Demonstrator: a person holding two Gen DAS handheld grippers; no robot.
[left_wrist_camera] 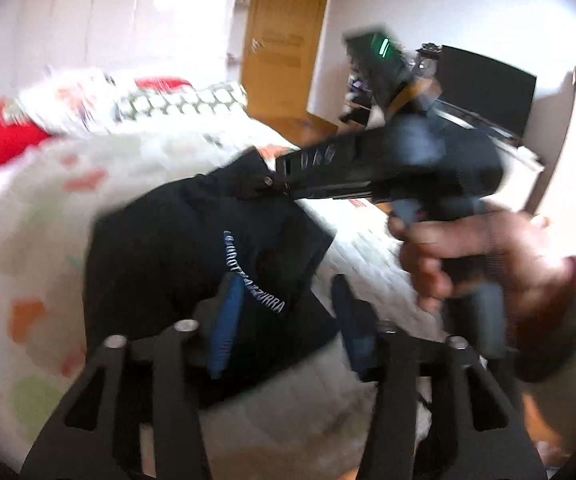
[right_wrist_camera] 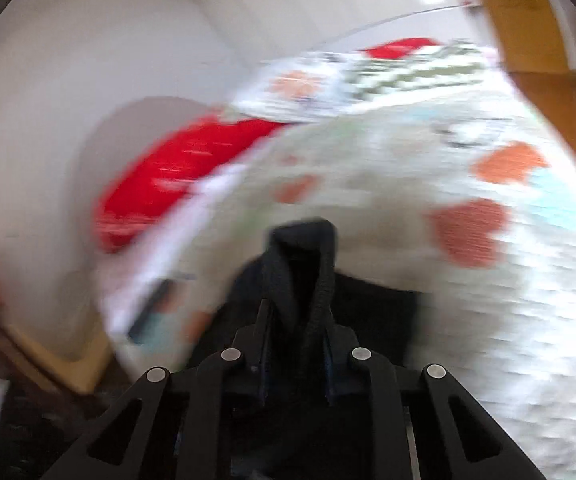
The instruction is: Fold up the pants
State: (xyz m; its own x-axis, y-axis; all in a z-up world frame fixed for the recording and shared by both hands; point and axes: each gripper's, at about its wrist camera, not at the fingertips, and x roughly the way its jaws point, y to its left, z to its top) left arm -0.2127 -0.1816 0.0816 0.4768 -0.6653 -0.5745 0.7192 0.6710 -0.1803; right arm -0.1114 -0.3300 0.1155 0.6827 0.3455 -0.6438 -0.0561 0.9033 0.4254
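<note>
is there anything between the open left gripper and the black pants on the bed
Nothing visible does. The left gripper is open just above the black pants on the quilt, with only air between. The right gripper, shut on a fold of the pants' far edge, comes in from the side, not across the path.

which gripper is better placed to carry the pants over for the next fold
Right. The right gripper is already shut on a bunched edge of the dark pants, lifted above the bed cover. The left gripper is open and holds nothing, with the pants just beyond its fingers.
</note>
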